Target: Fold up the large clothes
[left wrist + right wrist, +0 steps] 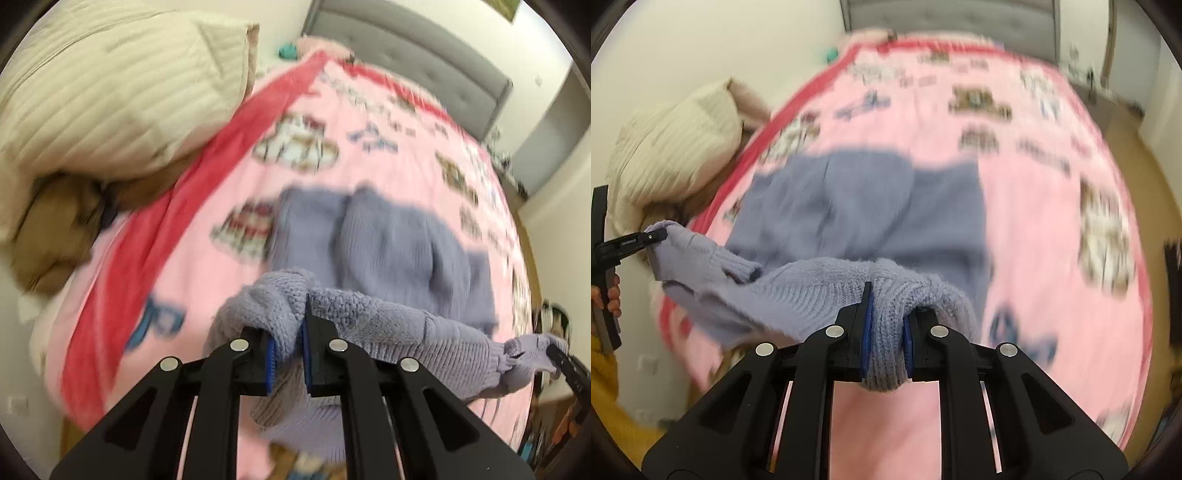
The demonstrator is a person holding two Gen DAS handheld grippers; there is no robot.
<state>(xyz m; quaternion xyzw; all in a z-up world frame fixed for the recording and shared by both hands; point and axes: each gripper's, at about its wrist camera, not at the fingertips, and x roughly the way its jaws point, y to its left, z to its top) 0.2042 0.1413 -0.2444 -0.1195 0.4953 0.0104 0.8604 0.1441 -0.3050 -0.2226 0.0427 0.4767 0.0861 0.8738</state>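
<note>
Now both claws clamp the lilac sweater (388, 236): left claw (303, 343) and right claw (886, 332) each pinch a knit edge, lifted above the pink blanket (1034, 206) on the bed.

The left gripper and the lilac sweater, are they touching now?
Touching. The left wrist view shows the left gripper with its blue pads clamped on a bunched fold of the lilac sweater.

Pink blanket (1034, 221) bare right of sweater (857, 206); cream pillow (672, 155) blocks left.
</note>
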